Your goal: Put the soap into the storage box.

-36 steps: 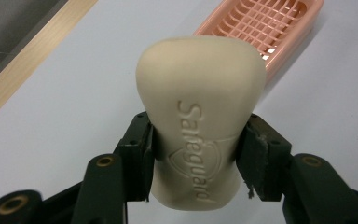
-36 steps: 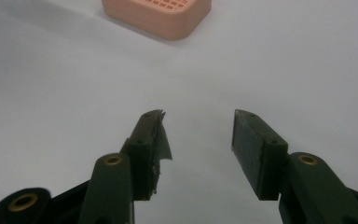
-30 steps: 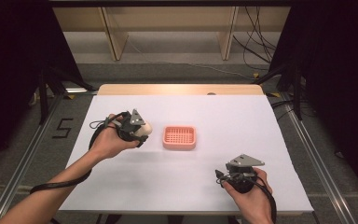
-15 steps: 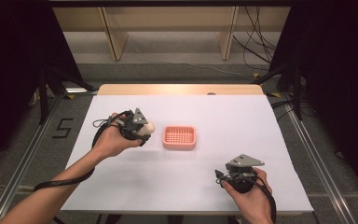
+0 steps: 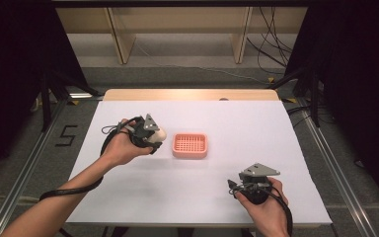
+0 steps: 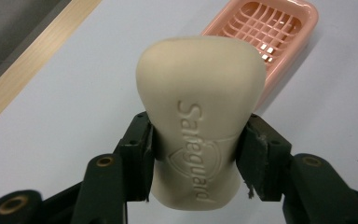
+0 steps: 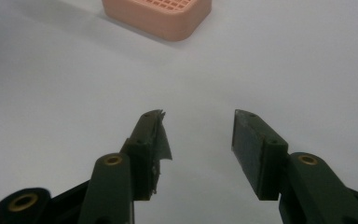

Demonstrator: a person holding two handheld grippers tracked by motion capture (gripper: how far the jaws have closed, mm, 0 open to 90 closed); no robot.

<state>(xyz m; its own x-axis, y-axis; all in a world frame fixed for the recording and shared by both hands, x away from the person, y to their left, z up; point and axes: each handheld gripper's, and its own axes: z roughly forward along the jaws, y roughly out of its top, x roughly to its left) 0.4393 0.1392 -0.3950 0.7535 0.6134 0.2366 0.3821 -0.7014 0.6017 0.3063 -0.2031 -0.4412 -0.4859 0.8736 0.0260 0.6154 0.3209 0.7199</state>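
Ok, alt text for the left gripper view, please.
A cream bar of soap stamped "Safeguard" is clamped upright between the left gripper's two black jaws. Beyond it, at upper right, a pink slatted soap dish sits on the white table, with a wooden edge at far left.

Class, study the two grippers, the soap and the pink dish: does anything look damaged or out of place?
Yes: on the right gripper, the left jaw's pad is torn, its edge peeling and ragged. The soap bar and soap dish look sound.
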